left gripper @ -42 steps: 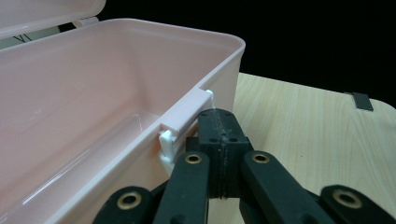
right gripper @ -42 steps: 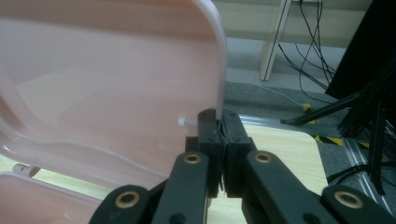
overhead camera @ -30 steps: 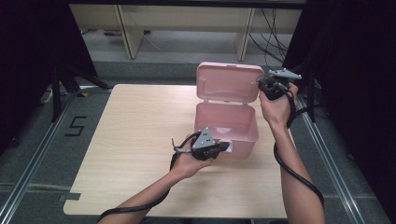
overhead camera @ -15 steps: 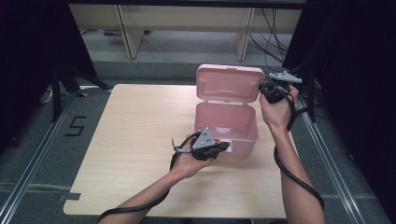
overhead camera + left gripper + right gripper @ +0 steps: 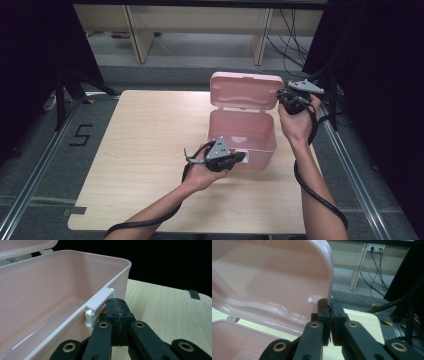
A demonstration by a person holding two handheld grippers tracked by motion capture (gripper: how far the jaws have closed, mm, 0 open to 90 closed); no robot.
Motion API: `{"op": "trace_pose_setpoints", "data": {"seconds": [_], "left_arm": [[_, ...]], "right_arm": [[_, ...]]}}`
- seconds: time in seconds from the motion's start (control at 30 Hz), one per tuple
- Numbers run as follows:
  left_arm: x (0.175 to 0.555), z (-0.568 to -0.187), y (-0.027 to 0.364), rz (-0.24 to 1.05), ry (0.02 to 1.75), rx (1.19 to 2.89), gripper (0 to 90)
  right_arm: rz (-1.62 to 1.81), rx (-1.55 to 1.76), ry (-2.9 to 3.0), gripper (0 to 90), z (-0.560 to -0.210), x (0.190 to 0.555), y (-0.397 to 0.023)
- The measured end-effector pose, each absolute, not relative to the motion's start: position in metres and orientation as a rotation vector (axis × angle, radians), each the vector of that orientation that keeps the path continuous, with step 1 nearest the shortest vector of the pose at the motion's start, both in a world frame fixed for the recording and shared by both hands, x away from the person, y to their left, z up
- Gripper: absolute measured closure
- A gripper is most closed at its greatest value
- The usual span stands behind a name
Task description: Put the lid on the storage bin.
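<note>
An open pink plastic box point(image 5: 268, 146) stands on the right half of the wooden table, its lid point(image 5: 245, 90) tipped up at the back. My left gripper point(image 5: 244, 156) is shut with nothing between its pads. In the left gripper view its tip point(image 5: 117, 307) rests against the box's front wall, just beside the white latch tab point(image 5: 98, 302). My right gripper point(image 5: 280, 94) is at the lid's right edge. In the right gripper view its jaws point(image 5: 329, 307) are pinched on the lid's rim point(image 5: 329, 277). The box's inside point(image 5: 37, 302) looks empty.
The light wooden table point(image 5: 150, 130) has bare surface to the left of the box. Beyond it are wooden furniture legs point(image 5: 262, 35) and cables point(image 5: 374, 267) on the floor. A dark metal frame point(image 5: 409, 307) stands at the right, and floor rails run along both sides.
</note>
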State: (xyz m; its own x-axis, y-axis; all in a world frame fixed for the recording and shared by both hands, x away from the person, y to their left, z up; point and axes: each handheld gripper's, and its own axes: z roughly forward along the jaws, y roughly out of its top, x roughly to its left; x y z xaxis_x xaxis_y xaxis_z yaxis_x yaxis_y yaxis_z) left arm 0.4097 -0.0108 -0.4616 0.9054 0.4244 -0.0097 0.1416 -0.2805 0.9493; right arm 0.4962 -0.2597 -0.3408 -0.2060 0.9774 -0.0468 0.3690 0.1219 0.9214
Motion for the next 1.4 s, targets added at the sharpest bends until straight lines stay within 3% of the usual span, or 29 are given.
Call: {"op": "trace_pose_setpoints", "data": {"seconds": [1.4], "left_arm": [[0.410, -0.462, -0.011, 0.286, 0.420, 1.854, 89.8]], "right_arm": [[1.073, 1.274, 1.658, 89.0, -0.354, 0.468, -0.257]]}}
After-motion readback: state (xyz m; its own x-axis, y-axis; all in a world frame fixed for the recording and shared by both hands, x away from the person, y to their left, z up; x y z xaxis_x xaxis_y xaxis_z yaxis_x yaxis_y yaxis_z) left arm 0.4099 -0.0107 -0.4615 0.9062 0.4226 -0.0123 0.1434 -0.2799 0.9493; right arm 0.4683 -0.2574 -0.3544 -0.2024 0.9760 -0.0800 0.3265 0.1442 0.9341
